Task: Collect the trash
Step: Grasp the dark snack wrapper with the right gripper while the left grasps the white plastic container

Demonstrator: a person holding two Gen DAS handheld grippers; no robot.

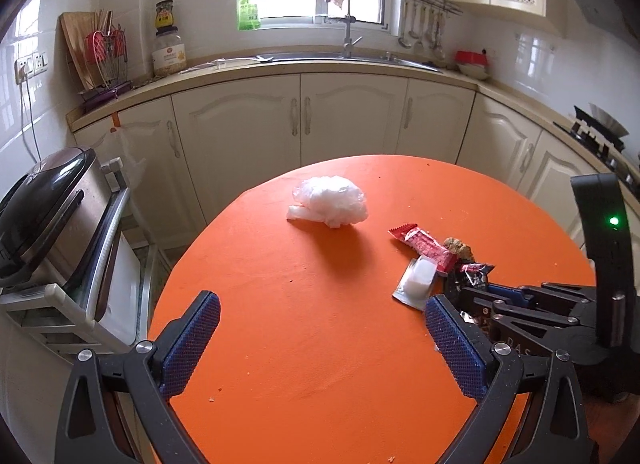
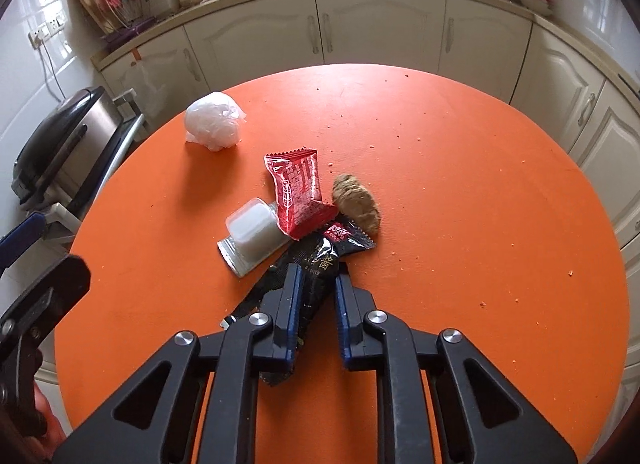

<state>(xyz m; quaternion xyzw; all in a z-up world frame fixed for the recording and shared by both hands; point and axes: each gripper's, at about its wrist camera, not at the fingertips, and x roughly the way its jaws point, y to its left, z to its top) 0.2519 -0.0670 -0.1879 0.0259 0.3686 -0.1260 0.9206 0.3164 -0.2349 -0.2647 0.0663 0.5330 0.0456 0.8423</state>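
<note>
Our right gripper (image 2: 316,284) sits low over the long black foil snack wrapper (image 2: 304,284), its fingers narrowed on either side of it; whether they already pinch it we cannot tell. We judge the wrapper light, thin, crinkly and slippery, best taken across its middle. Just beyond lie a red sachet (image 2: 298,192), a clear plastic cup (image 2: 252,230) and a brown biscuit (image 2: 356,202) on the round orange table (image 2: 480,204); farther left, a crumpled white plastic bag (image 2: 214,122). Our left gripper (image 1: 320,344) hovers spread wide, holding nothing.

The orange table (image 1: 280,344) lies bare ahead of the wide-open left gripper (image 1: 320,340) as far as the white plastic wad (image 1: 332,202). To its right, the red wrapper (image 2: 298,192), blister pack (image 2: 252,234), cookie (image 2: 356,202) and black wrapper (image 2: 312,284) crowd together, touching, with the right gripper (image 2: 316,284) among them.
</note>
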